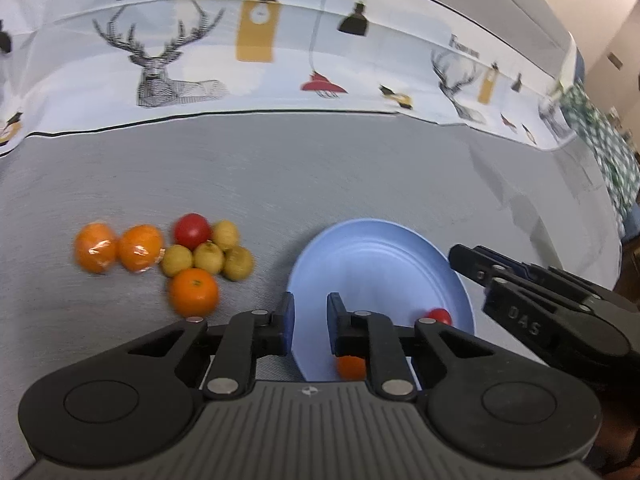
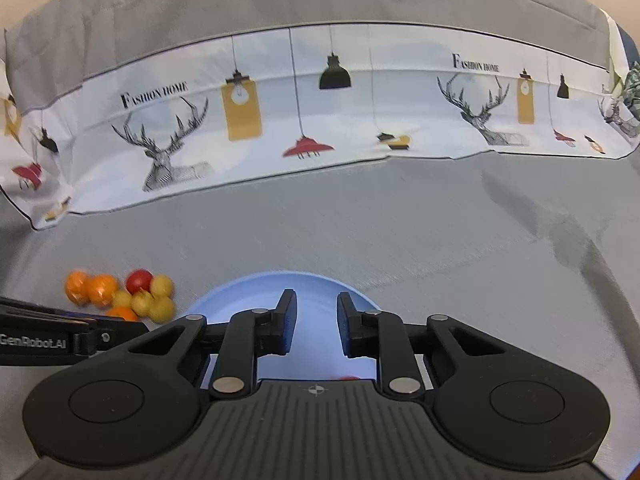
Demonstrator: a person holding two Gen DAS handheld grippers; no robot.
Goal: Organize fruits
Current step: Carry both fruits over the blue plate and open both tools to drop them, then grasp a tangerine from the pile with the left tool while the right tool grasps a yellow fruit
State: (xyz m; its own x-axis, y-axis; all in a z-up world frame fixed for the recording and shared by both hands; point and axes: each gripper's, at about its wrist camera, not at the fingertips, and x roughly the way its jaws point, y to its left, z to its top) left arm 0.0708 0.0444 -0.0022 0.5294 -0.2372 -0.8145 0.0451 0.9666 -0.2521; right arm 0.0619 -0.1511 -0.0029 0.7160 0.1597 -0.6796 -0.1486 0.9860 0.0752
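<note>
Left jaws: we read the left gripper [image 1: 310, 324] as nearly closed, a narrow gap between its blue pads, nothing between them. It hangs over the near-left rim of the light blue round plastic plate [image 1: 360, 256].

Right jaws: the right gripper [image 2: 316, 326] is likewise drawn in narrow and empty, blue plate surface showing through the gap. It hovers over the middle of the plate [image 2: 256, 288].

In the plate: one small red cherry tomato [image 1: 439, 315] near the right rim, and one small orange mandarin [image 1: 351, 366] at the near edge, partly hidden behind the left gripper's linkage.

On the bench: the loose fruit pile [image 1: 172, 256] sits on the grey cloth-covered bench [image 1: 320, 172], well apart from the plate, on its left. We count three mandarins, one red tomato and four small yellow-green round fruits, touching each other in a cluster.

Key relation: the pile lies left and slightly ahead of the left jaws; the nearest piece is the front mandarin [image 1: 194, 292]. The left hand is plainly nearer; the right would have to cross the plate and the left gripper.

Long axis: none to speak of, the fruits are round, so approach angle matters little.

Our judgement: two fruits placed, eight to go; the left jaws must widen before the next pick.
</note>
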